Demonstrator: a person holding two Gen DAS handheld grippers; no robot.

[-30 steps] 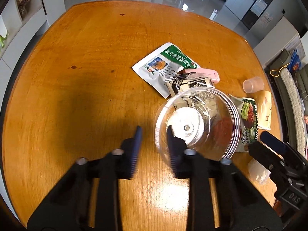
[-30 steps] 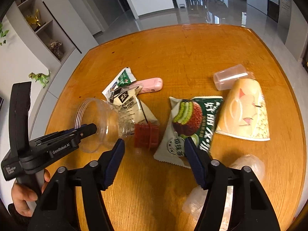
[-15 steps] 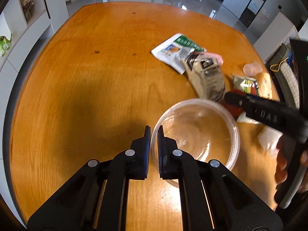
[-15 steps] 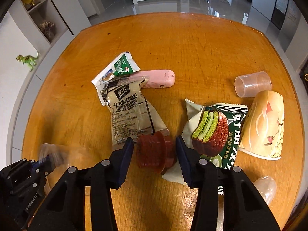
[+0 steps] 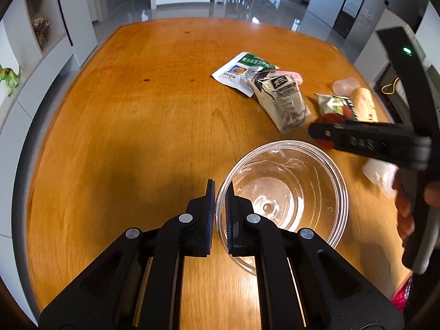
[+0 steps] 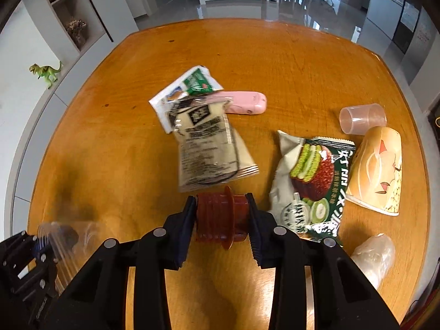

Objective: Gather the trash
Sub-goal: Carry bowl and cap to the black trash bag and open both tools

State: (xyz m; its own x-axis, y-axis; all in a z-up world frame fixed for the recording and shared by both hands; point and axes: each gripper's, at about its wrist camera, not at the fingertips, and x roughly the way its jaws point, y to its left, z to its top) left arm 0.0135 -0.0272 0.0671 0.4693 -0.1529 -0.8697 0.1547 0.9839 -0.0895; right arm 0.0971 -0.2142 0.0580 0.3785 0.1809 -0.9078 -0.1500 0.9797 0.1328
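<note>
Round wooden table (image 5: 137,126); glossy grey floor (image 6: 233,11); white shelving (image 6: 74,22) left; toy dinosaur (image 6: 45,71) on ledge.

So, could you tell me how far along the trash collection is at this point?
Early on. Nothing is in the clear bowl yet; the left gripper is shut on its rim. The right gripper is shut on the red ridged piece. Left on the table: beige wrapper, green-white sachet, green snack bag, paper cup, plastic cup.
</note>
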